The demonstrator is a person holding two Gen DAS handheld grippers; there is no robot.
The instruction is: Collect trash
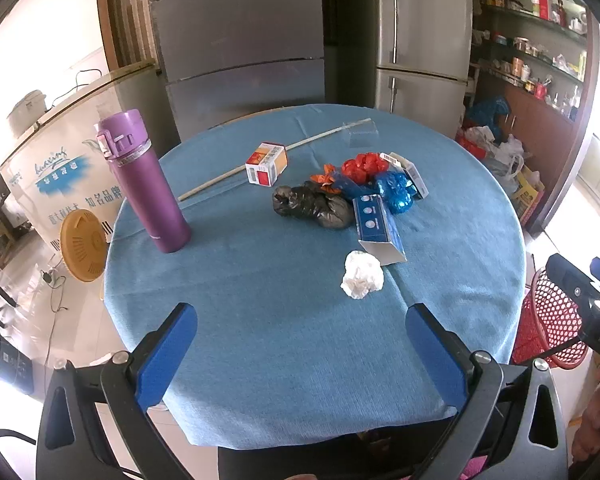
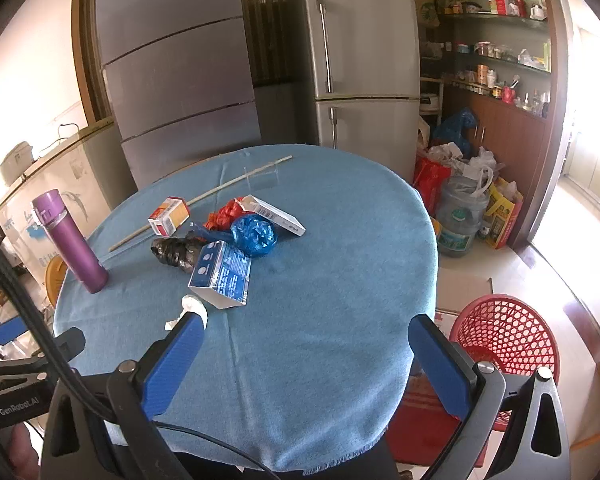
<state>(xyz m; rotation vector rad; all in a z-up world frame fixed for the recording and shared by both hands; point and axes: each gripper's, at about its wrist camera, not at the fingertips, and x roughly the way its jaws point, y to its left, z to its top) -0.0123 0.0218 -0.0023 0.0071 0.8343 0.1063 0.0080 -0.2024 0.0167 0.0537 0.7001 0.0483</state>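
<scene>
Both grippers hang over the near edge of the round table (image 1: 260, 360), nothing in either one. The left gripper (image 1: 302, 354) has its blue jaws spread wide over bare blue cloth; the right gripper (image 2: 306, 364) is spread just as wide, empty too.

The trash sits in a cluster past the table's centre. Nearest the left gripper, at about one o'clock, lies a crumpled white tissue (image 1: 362, 274). Just beyond it, a blue carton (image 1: 378, 228) tips on its side, touching a black bag wad (image 1: 312, 206). Behind those: a blue bag wad (image 1: 396, 190), a red bag wad (image 1: 364, 166), a white box (image 1: 410, 172), and an orange-and-white box (image 1: 266, 164) at twelve o'clock.

A purple flask (image 1: 144, 180) stands upright at ten o'clock. A red mesh basket (image 2: 508, 336) waits on the floor, at three o'clock of the right gripper.
</scene>
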